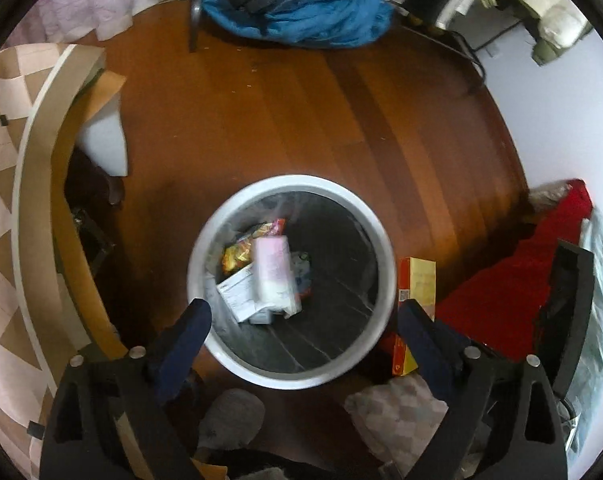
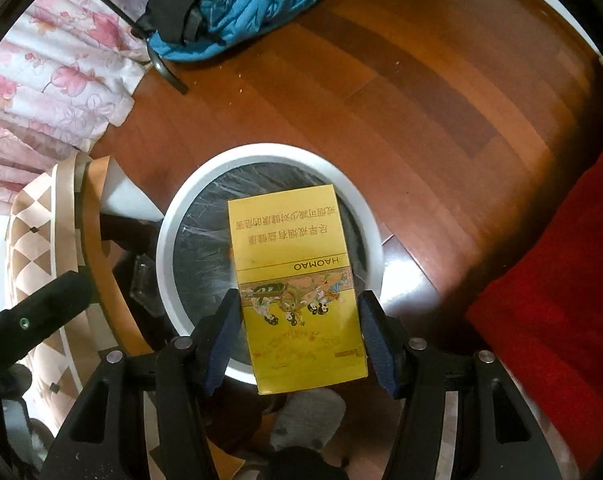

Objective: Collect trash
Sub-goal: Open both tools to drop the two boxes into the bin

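A round white-rimmed trash bin (image 1: 381,248) with a dark liner stands on the wooden floor. Inside lie a pink-white packet (image 1: 273,272), a white paper box and a colourful snack wrapper (image 1: 241,248). My left gripper (image 1: 305,320) is open and empty, directly above the bin. My right gripper (image 2: 297,336) is shut on a yellow cigarette box (image 2: 293,264) and holds it flat above the bin (image 2: 165,240). The same yellow box (image 1: 417,280) shows in the left wrist view beside the bin's right rim.
A blue cloth heap (image 1: 309,16) with black items lies on the floor at the far side. A table with checked cloth (image 1: 5,160) stands left. A red fabric (image 2: 561,280) lies right. Pink floral curtain (image 2: 49,72) hangs at far left.
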